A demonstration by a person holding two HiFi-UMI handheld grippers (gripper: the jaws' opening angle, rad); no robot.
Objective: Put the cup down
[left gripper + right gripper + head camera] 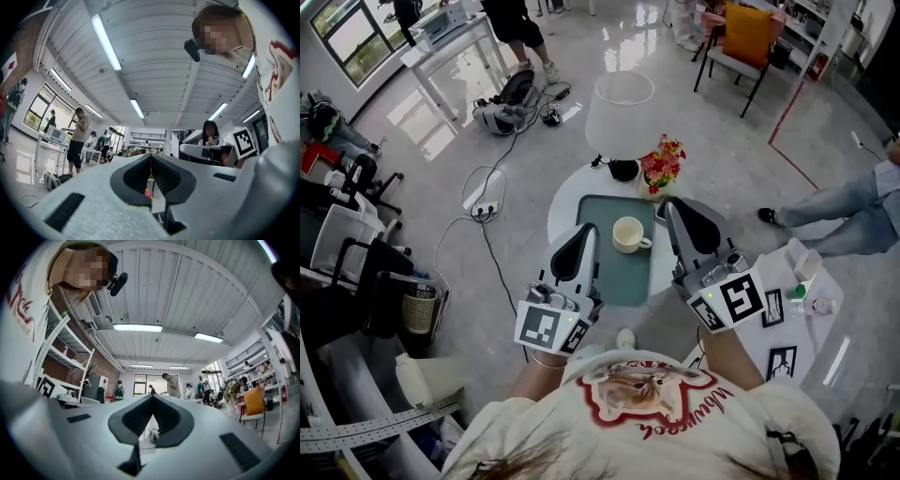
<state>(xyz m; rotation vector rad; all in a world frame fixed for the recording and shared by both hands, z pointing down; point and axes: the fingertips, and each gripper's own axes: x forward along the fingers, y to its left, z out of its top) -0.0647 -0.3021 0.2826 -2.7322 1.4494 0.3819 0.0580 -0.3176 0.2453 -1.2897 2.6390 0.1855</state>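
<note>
In the head view a cream cup (627,233) with its handle to the right stands upright on a green tray (623,274) on a small round white table (569,201). Nothing holds it. My left gripper (584,231) is raised on the cup's left, its dark jaws closed tip to tip with nothing between them. My right gripper (671,203) is raised on the cup's right, also shut and empty. Both gripper views tilt up toward the ceiling; the left gripper (151,157) and right gripper (152,397) show their jaws meeting at the tips. The cup is not in either of them.
A white lampshade (619,111), a flower bunch (661,167) and a small black object (623,170) stand at the table's far side. A white side table (799,298) with small items is at right. Cables (487,199) lie on the floor at left. A person's legs (848,211) reach in from the right.
</note>
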